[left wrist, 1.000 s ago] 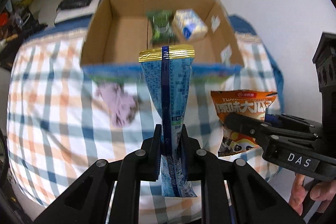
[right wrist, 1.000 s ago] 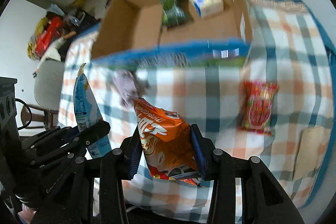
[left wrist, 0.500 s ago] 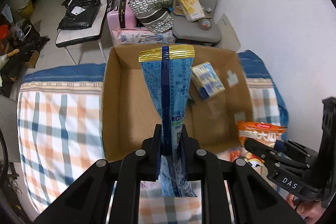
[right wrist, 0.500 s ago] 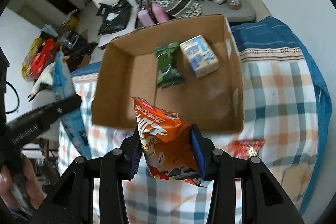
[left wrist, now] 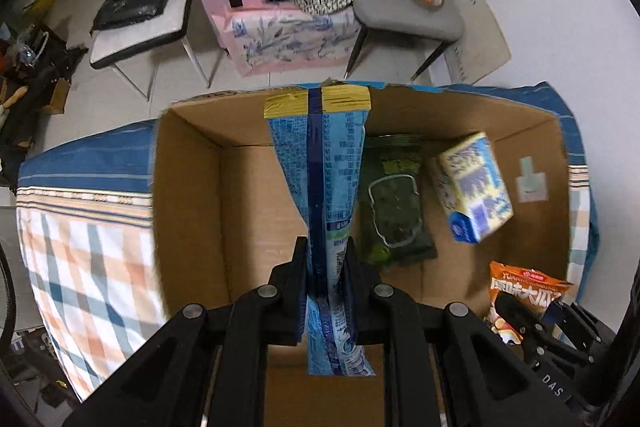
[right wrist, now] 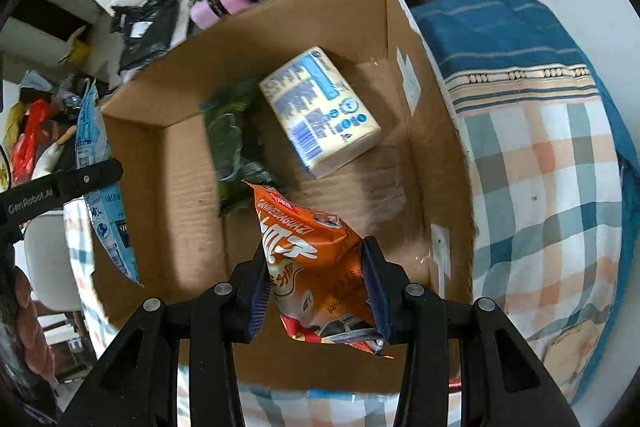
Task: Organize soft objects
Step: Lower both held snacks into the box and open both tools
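Nearest us, our left gripper (left wrist: 327, 279) is clamped on a blue packet (left wrist: 320, 187), our right gripper (right wrist: 316, 291) on an orange snack bag (right wrist: 316, 259), both above the cardboard box (right wrist: 180, 211). Beyond, inside: a green pouch (left wrist: 394, 211), a tissue pack (right wrist: 320, 111). Two packed, two unreleased.

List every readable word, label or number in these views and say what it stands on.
"GenRobot.AI": black left gripper body.
"DAS": black right gripper body.
"YUANWEIDAGUAZI", mirrored: orange snack bag clamped in the right gripper.
Small print on the blue foil snack bag and yellow-blue tissue pack: too blurred.
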